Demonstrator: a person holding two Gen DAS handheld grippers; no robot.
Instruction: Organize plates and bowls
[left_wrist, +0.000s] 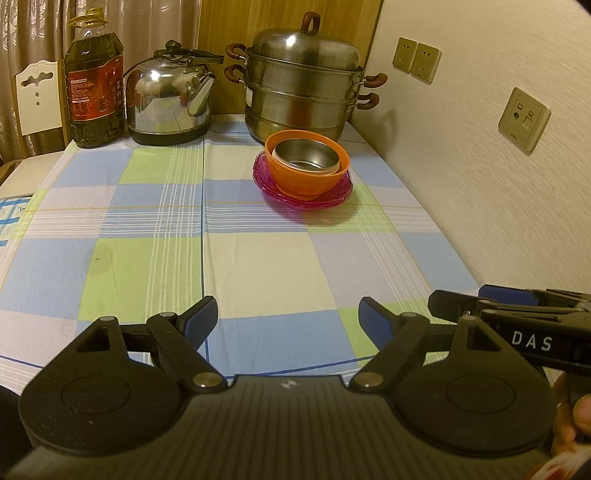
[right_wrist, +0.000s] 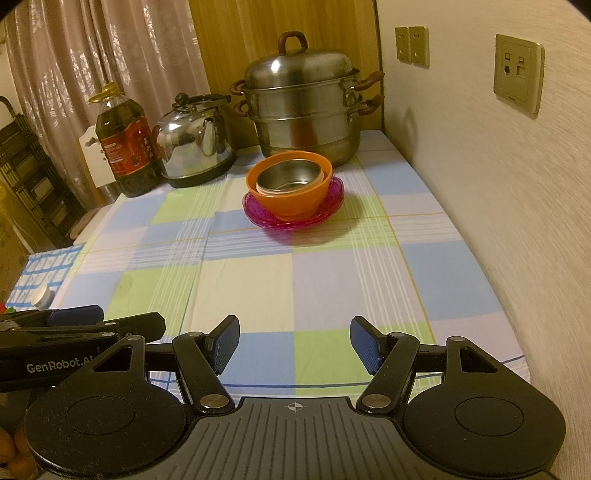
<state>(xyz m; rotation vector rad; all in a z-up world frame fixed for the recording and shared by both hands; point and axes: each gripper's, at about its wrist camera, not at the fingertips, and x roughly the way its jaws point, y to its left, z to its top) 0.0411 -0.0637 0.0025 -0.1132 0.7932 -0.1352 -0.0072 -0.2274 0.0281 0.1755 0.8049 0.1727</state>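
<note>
Looking at the checked blue-green tablecloth (right_wrist: 258, 288), everything's already nested: small stainless steel bowl (left_wrist: 306, 157) inside the orange plastic bowl (left_wrist: 306, 173), sitting on the stacked magenta glass plates (left_wrist: 332, 197), just in front of the big steel steamer pot (left_wrist: 303, 85) at the far end. The left gripper (left_wrist: 288, 319) and right gripper (right_wrist: 293, 341) both hang near the front edge, jaws spread apart, nothing between them, well away from the stack. My guess is the sorting's basically finished. If anything needs a nudge, I'd come in low, grab the orange rim, and avoid knocking the shiny steel kettle (right_wrist: 195, 147) or the cooking oil bottle (right_wrist: 123, 147).
</note>
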